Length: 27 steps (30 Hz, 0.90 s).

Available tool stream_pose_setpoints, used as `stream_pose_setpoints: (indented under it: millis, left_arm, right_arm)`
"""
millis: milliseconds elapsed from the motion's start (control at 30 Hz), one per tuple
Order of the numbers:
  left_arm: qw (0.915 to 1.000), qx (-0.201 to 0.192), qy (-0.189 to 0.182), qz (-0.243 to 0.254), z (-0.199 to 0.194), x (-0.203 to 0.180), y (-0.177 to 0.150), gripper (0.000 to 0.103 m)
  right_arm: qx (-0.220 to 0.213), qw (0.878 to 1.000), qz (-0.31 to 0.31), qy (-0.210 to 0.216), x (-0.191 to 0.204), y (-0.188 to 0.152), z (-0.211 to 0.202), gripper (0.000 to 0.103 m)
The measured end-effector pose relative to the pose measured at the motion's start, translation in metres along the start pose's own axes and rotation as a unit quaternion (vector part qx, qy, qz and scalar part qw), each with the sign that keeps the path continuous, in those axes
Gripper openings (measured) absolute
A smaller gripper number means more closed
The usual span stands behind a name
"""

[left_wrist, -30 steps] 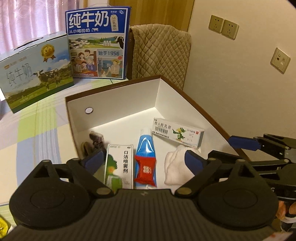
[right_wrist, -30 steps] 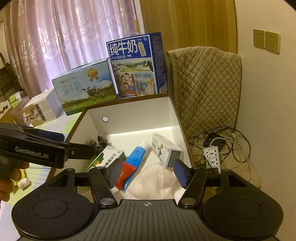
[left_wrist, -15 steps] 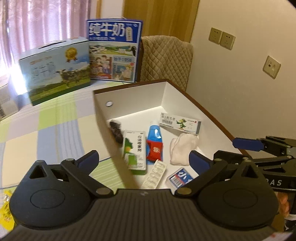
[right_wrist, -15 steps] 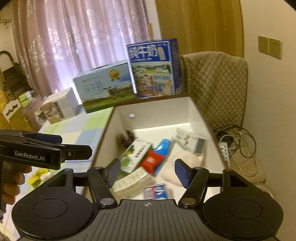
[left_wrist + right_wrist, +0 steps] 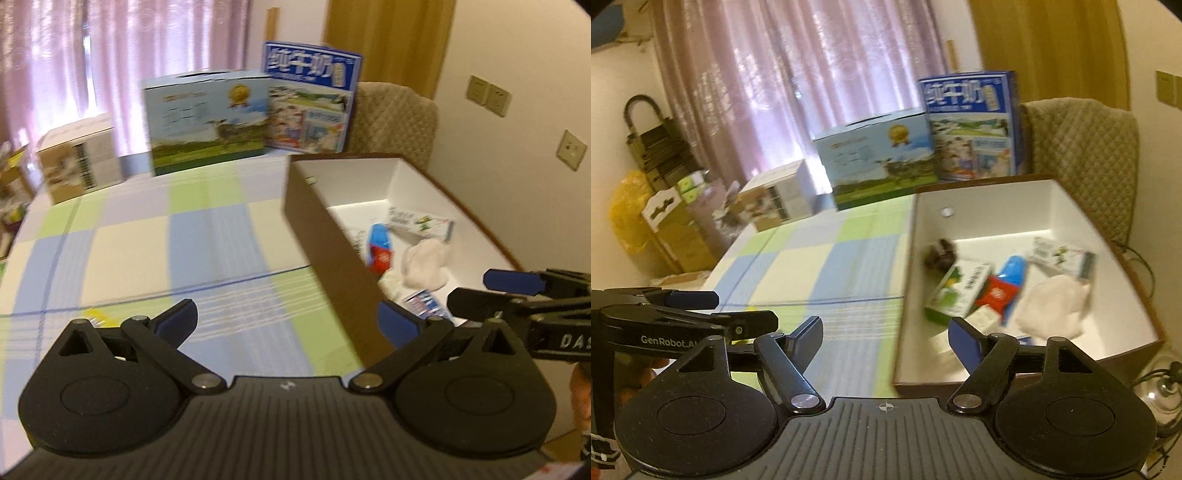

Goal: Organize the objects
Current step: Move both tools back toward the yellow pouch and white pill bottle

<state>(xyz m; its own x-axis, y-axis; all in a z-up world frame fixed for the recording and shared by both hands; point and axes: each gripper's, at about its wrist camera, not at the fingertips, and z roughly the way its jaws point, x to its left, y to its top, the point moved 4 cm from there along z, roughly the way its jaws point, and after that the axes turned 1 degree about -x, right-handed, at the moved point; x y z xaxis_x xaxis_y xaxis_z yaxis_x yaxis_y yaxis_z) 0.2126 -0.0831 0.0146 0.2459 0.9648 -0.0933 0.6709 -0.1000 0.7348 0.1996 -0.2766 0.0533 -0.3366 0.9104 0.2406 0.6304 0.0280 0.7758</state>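
So the checkered tablecloth (image 5: 207,236) is spread across the left and middle of the frame, and the brown-walled box (image 5: 1049,206) is seen at right with the green carton (image 5: 955,291) and blue tube (image 5: 1014,275) inside. Left gripper (image 5: 288,319) is spread wide, nothing gripped; right gripper (image 5: 884,334) has just been opening, nothing between its jaws either.

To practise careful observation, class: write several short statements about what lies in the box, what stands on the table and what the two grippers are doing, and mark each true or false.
1. The white cloth lies inside the box. True.
2. The left gripper is shut on the blue tube. False: its jaws stand open and empty, and the tube lies in the box.
3. Two milk cartons stand at the far end of the checked tablecloth. True.
4. The box is empty. False: several items lie in it.
5. The right gripper holds nothing. True.
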Motion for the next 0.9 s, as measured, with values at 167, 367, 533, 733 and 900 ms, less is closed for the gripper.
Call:
stream_pose_setpoints:
  millis: [167, 367, 533, 733, 900]
  left_arm:
    - [0.9996, 0.005, 0.024, -0.015, -0.012, 0.032, -0.018, 0.102]
    - [0.9985, 0.007, 0.046, -0.030, -0.026, 0.063, -0.035, 0.102]
    - [0.9980, 0.005, 0.047, -0.042, -0.031, 0.083, -0.044, 0.102]
    - [0.9963, 0.009, 0.077, -0.038, -0.026, 0.100, -0.053, 0.102]
    - [0.9951, 0.016, 0.085, -0.047, -0.018, 0.114, -0.061, 0.102]
  right_arm:
    - [0.019, 1.000, -0.012, 0.014, 0.028, -0.012, 0.019, 0.074]
    - [0.041, 0.999, -0.011, 0.023, 0.048, -0.025, 0.039, 0.074]
    - [0.056, 0.998, -0.017, 0.025, 0.060, -0.033, 0.053, 0.075]
    - [0.091, 0.995, -0.012, 0.026, 0.066, -0.048, 0.079, 0.075]
    - [0.111, 0.993, -0.028, 0.028, 0.071, -0.059, 0.094, 0.075]
